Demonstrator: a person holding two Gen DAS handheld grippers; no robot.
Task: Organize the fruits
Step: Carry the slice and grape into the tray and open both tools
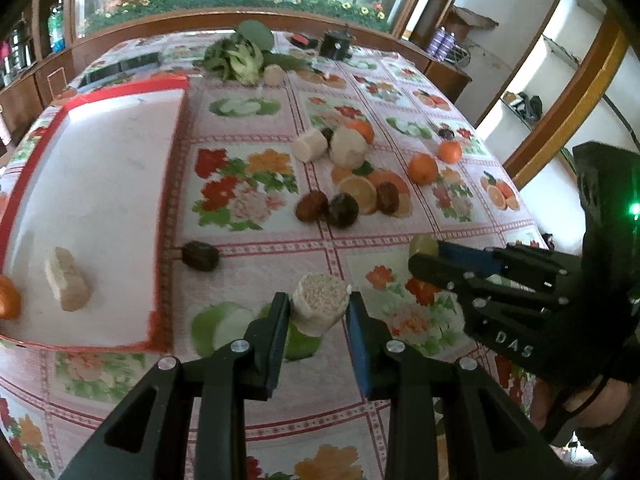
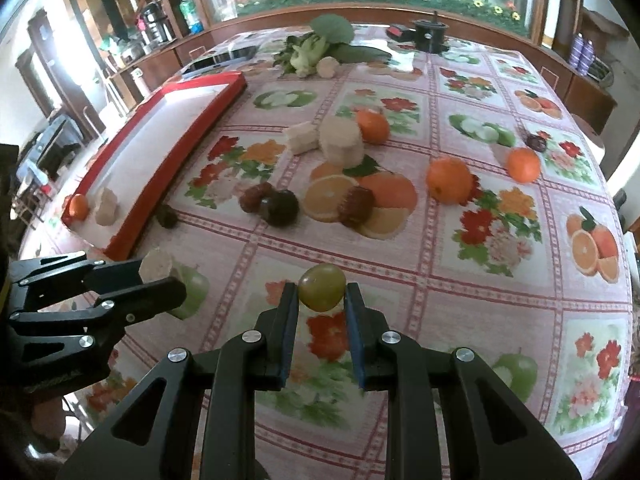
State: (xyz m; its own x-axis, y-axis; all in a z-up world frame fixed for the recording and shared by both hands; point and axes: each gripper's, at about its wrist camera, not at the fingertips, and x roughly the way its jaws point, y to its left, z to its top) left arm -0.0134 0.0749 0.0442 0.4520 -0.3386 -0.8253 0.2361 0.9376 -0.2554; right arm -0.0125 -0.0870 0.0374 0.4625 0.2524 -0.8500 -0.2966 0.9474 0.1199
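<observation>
My left gripper (image 1: 318,308) is shut on a pale cylindrical corn-like piece (image 1: 319,303), held above the flowered tablecloth just right of the red-rimmed white tray (image 1: 168,168). In the right wrist view it shows at the left as left gripper (image 2: 160,276) with the piece (image 2: 156,266). My right gripper (image 2: 322,294) is shut on a green grape (image 2: 322,286); the left wrist view shows the right gripper (image 1: 424,256) and the grape (image 1: 424,245). The tray holds one pale piece (image 1: 66,280) and an orange (image 1: 8,298).
Loose on the cloth lie oranges (image 2: 449,180) (image 2: 523,165) (image 2: 372,126), two pale pieces (image 2: 341,142) (image 2: 301,137), dark dates (image 2: 280,207) (image 2: 356,202) and one dark fruit by the tray edge (image 1: 200,256). Leafy greens (image 1: 240,58) and a black device (image 1: 336,44) sit at the far end.
</observation>
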